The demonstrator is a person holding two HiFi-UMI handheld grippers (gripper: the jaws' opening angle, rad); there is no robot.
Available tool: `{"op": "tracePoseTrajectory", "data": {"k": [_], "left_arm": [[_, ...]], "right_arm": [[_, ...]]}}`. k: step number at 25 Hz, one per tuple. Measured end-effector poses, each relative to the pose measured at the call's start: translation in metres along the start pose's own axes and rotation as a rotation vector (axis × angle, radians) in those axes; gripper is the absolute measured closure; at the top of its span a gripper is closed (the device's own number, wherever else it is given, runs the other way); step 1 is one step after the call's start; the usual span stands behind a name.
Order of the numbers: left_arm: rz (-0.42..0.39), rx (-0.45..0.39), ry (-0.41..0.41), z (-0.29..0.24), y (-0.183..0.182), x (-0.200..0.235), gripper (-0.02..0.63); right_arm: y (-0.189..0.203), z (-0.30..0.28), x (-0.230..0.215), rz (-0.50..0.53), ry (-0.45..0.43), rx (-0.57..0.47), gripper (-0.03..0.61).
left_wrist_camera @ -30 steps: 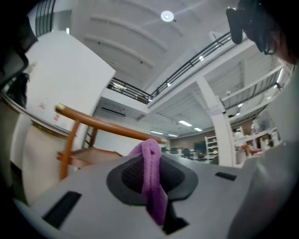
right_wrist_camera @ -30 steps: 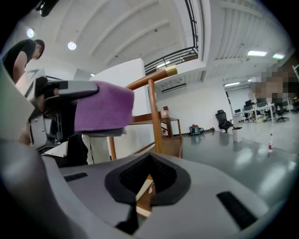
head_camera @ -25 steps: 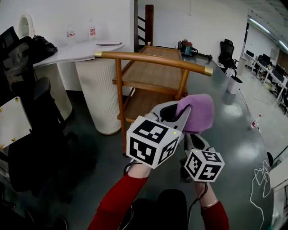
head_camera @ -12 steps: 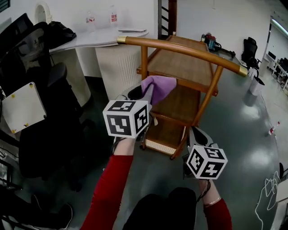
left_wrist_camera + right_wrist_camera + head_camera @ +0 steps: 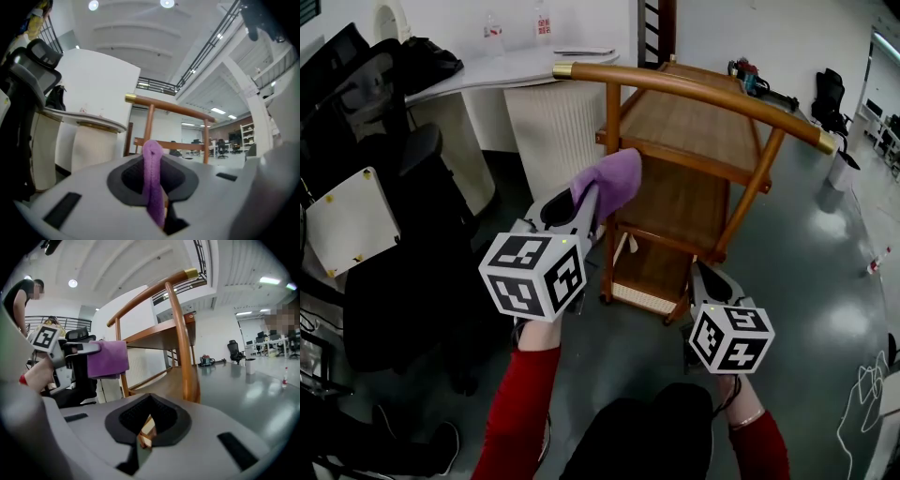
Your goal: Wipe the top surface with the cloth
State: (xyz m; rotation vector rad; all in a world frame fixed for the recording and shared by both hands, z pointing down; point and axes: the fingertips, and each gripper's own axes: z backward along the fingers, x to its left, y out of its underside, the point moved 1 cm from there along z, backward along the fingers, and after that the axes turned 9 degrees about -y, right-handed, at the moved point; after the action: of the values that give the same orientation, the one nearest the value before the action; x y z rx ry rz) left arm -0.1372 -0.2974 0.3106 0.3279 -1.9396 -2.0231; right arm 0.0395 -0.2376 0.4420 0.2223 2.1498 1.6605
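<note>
Head view: the left gripper (image 5: 584, 200) is clenched on the purple cloth (image 5: 614, 176) at the cart's near-left corner. The top surface (image 5: 694, 120) lies at 1 o'clock from it, long axis running toward 12. This hand is the nearer.
Left gripper view: the cloth stands as a fold, 12 to 6, with the shelf edge beyond.
Right gripper view: the right gripper (image 5: 146, 431) has its jaws drawn together on nothing, with the cloth at 10 o'clock.

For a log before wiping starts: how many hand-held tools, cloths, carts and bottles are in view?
Tools: 2 (left tool, right tool)
Purple cloth: 1
Wooden cart: 1
Bottles: 2
Total: 6
</note>
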Motion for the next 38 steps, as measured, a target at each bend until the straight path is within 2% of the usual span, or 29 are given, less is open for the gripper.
{"op": "tracePoseTrajectory", "data": {"k": [3, 6, 9, 12, 15, 18, 24, 29, 31, 33, 35, 38], "left_arm": [[-0.001, 0.003, 0.195, 0.027, 0.027, -0.07, 0.56], [0.035, 0.063, 0.383, 0.034, 0.073, -0.142, 0.56], [0.029, 0.148, 0.456, 0.018, 0.121, -0.193, 0.56], [-0.008, 0.187, 0.43, -0.006, 0.151, -0.206, 0.56], [-0.047, 0.197, 0.333, -0.028, 0.167, -0.182, 0.56], [-0.05, 0.198, 0.199, -0.037, 0.173, -0.128, 0.56], [-0.01, 0.196, -0.11, -0.03, 0.166, 0.013, 0.56], [-0.004, 0.185, -0.254, -0.019, 0.154, 0.078, 0.56], [0.025, 0.186, -0.258, -0.011, 0.155, 0.081, 0.56], [0.072, 0.209, -0.195, 0.003, 0.167, 0.059, 0.56], [0.096, 0.258, -0.062, 0.023, 0.197, 0.009, 0.56], [0.059, 0.374, 0.167, 0.047, 0.262, -0.082, 0.56]], "right_arm": [[0.016, 0.022, -0.023, -0.019, 0.06, 0.012, 0.574], [0.036, 0.045, -0.051, -0.063, 0.141, 0.031, 0.574], [0.053, 0.062, -0.076, -0.109, 0.2, 0.051, 0.574], [0.062, 0.069, -0.088, -0.126, 0.224, 0.06, 0.574], [0.065, 0.066, -0.089, -0.12, 0.22, 0.063, 0.574], [0.071, 0.056, -0.085, -0.115, 0.201, 0.073, 0.574], [0.073, 0.031, -0.07, -0.102, 0.148, 0.085, 0.574], [0.075, 0.021, -0.064, -0.095, 0.13, 0.098, 0.574], [0.074, 0.021, -0.062, -0.088, 0.131, 0.099, 0.574], [0.074, 0.022, -0.065, -0.087, 0.141, 0.093, 0.574], [0.076, 0.025, -0.07, -0.092, 0.159, 0.091, 0.574], [0.084, 0.032, -0.079, -0.094, 0.191, 0.105, 0.574]]}}
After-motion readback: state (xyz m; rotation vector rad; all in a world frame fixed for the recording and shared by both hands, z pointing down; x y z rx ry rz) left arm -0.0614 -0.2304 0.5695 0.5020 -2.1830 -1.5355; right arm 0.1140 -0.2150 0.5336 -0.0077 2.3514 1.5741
